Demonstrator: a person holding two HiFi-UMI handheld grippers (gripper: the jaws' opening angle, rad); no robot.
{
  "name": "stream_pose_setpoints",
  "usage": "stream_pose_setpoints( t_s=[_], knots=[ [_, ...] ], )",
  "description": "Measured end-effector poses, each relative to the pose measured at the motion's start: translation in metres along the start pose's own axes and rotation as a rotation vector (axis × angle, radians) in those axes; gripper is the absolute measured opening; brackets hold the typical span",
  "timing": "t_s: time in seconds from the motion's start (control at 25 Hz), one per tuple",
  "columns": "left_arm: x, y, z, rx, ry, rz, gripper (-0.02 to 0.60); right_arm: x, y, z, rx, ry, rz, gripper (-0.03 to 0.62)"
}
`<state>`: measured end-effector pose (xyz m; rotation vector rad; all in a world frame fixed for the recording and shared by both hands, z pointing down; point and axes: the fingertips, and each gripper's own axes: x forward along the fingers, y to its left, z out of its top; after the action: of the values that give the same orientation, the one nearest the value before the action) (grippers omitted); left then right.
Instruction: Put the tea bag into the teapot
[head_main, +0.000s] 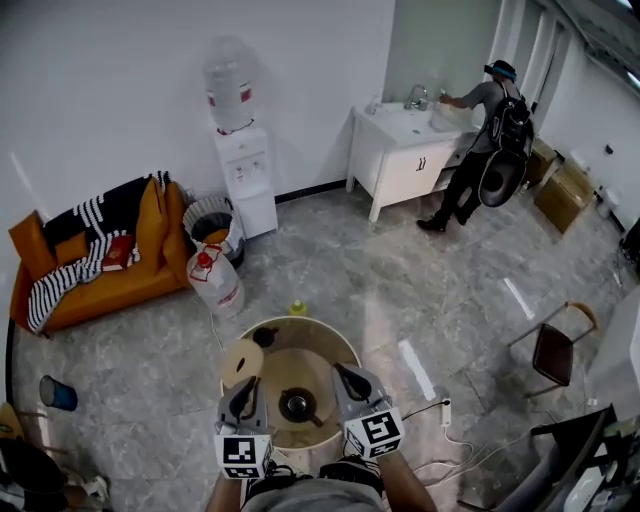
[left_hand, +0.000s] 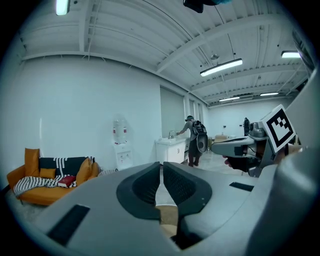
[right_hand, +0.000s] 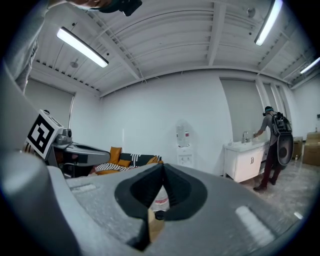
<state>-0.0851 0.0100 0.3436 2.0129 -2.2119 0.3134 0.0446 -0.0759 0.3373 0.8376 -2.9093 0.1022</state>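
No tea bag shows, whether it sits inside the teapot (head_main: 297, 405) on the round table (head_main: 335, 345) or is hidden elsewhere, so the left gripper (head_main: 243, 396) and right gripper (head_main: 350, 381) hang level above the pot, jaws all but closed on nothing.

A grey marbled floor (head_main: 400, 290) is bounded by white walls (head_main: 100, 80), against which an orange sofa (head_main: 120, 288), a water dispenser (head_main: 245, 172) and a white sink cabinet (head_main: 402, 165) are set. Strip lights (right_hand: 82, 47) are lit overhead.

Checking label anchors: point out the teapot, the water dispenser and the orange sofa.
teapot (head_main: 298, 405): head view, on its dark top.
water dispenser (head_main: 246, 170): head view, on its white front panel.
orange sofa (head_main: 125, 290): head view, on its bare front edge.
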Motion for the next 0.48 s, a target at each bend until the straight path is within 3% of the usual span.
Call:
stream_pose_setpoints(
  t_s=[0.48],
  knots=[
    [-0.0015,0.0005,0.0055,0.013,-0.007,0.012,0.034,-0.001,0.002,0.0053,-0.015,0.003,-0.002,-0.003]
  ],
)
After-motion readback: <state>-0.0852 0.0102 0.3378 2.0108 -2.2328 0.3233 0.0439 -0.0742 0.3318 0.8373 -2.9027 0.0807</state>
